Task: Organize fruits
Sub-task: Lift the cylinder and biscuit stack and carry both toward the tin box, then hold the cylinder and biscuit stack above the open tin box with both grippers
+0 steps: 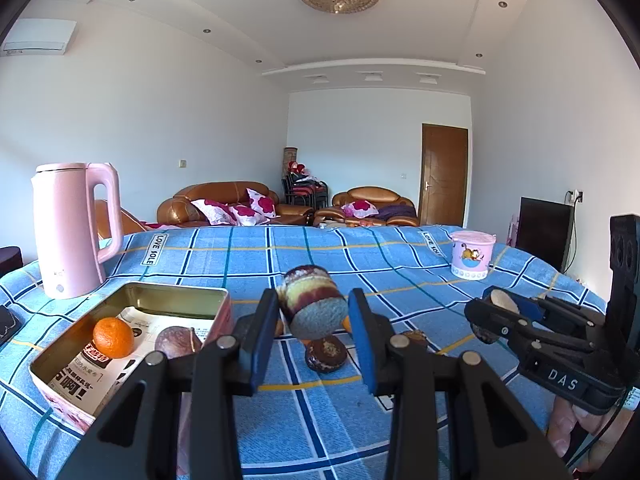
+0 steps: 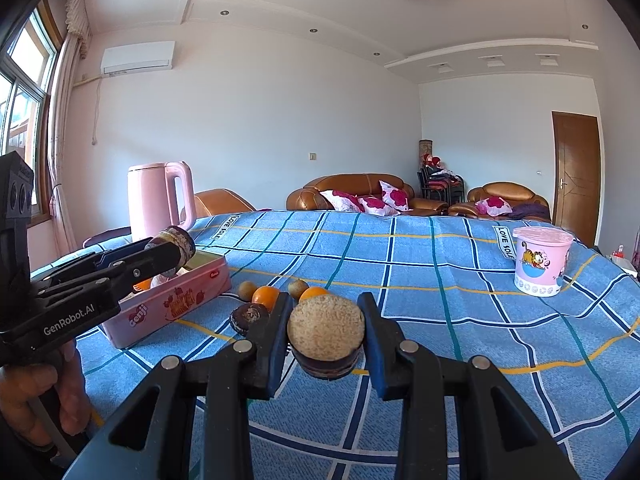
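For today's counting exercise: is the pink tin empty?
No: an orange and a dark brown fruit lie inside the pink tin.

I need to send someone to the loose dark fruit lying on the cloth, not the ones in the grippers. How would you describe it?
Start at the pink tin on the blue checked tablecloth, in front of the pink kettle. Just off the tin's near corner lies a small cluster of fruit. The dark fruit is the nearest of that cluster, brown-purple with a wrinkled skin, while its neighbours are bright oranges and small tan-green fruits.
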A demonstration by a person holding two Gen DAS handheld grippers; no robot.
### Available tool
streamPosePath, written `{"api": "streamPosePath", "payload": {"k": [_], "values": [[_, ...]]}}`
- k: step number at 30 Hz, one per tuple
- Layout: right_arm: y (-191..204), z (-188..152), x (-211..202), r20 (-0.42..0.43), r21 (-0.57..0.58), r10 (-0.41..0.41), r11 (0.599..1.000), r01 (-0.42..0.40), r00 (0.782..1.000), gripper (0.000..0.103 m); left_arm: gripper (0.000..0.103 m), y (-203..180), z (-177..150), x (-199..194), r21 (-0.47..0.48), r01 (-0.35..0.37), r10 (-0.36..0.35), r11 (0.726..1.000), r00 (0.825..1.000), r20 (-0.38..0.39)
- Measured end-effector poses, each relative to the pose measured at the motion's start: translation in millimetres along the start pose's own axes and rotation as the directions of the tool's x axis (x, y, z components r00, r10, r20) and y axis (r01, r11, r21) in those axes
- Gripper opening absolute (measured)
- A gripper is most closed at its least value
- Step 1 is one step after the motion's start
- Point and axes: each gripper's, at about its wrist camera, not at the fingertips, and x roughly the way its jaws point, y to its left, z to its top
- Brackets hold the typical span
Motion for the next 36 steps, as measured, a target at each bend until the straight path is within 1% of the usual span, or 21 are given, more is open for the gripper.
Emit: {"api": "streamPosePath", "payload": {"k": [4, 10, 17, 21, 25, 31, 36], "values": [[-2.6, 3.7, 3.6, -0.012, 0.016, -0.006, 1.000, 0.006, 1.000, 0.035, 0.038, 13.2, 4.8, -5.0, -0.019, -0.031, 0.031, 0.999, 0.999, 0.006], [6.1, 14.0, 10.6, -0.029, 0.029, 0.033, 0.999, -0.032, 0.999, 0.036, 0.037, 35.8, 11.1, -10.2, -0.040, -0.082, 0.082, 0.996, 0.997, 0.003], [36.6, 28.9, 21.4, -0.035, -0.007, 0.106, 0.994, -0.106, 0.994, 0.036, 0.038, 55.5, 14.6, -14.3, -0.043, -0.144, 0.144, 0.989, 0.990, -0.002], [52.9, 37.9, 30.8, -0.042, -0.019, 0.147, 0.989, -0.148, 0.988, 0.036, 0.037, 70.1, 13.7, -15.5, -0.059, -0.175, 0.174, 0.983, 0.984, -0.022], [70.2, 46.6, 41.3, -0.053, -0.029, 0.191, 0.981, -0.193, 0.980, 0.036, 0.037, 85.6, 13.5, -17.9, -0.076, -0.203, 0.200, 0.976, 0.979, -0.039], [101.8, 58.2, 53.5, -0.059, -0.075, 0.243, 0.966, -0.247, 0.968, 0.036, 0.037, 105.4, 12.6, -20.4, -0.094, -0.240, 0.235, 0.966, 0.970, -0.061], [122.1, 62.9, 64.0, -0.075, -0.104, 0.282, 0.952, -0.289, 0.957, 0.036, 0.037, 118.4, 11.5, -21.2, -0.102, -0.265, 0.257, 0.959, 0.963, -0.083]]}}
